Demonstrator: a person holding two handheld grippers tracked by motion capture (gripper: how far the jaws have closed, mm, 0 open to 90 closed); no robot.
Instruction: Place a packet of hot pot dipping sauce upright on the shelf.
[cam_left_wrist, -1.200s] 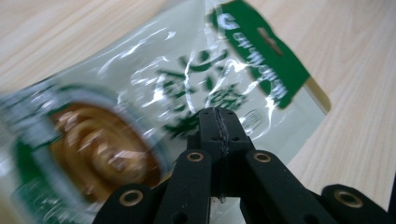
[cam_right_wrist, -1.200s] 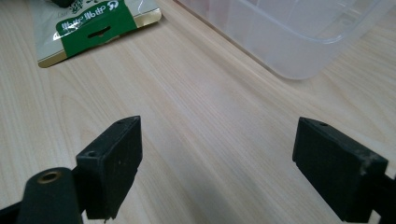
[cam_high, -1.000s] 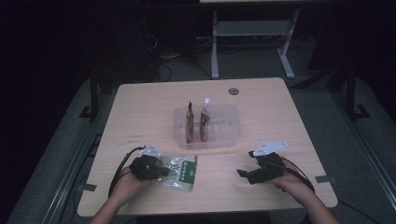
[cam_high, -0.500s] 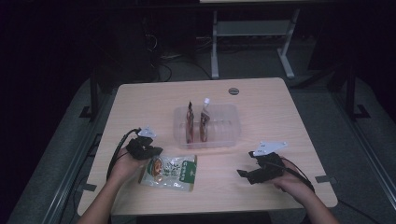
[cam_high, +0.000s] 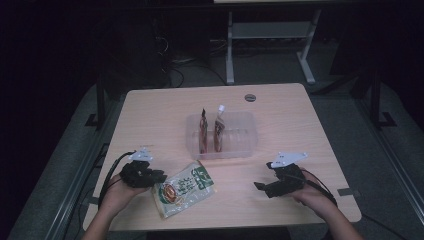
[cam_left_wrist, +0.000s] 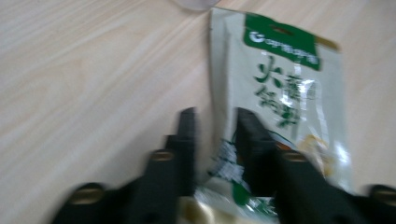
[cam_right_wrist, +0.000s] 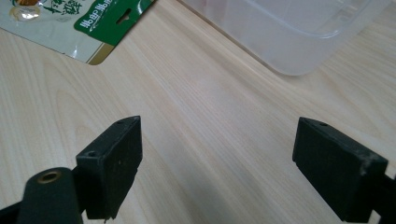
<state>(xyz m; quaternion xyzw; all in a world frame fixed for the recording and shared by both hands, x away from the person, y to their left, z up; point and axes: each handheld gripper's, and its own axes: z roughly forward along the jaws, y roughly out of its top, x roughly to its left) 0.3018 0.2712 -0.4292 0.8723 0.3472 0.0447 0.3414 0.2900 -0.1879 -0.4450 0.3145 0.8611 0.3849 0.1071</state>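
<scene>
Lying flat on the counter (cam_high: 300, 120) near its front-left edge, my green-and-white snack pouch (cam_high: 183, 188) is gripped at its edge by the left hand-held gripper (cam_left_wrist: 215, 140), which a second ago rested atop it; the right hand-held gripper (cam_right_wrist: 217, 163) stays wide open, empty.

The high view is dim: the floor around the table (cam_high: 300, 120) falls into near black, the tabletop evenly lit. The left gripper view is motion-blurred, with glare on the packet (cam_left_wrist: 280, 93). The right gripper view is bright and sharp.
</scene>
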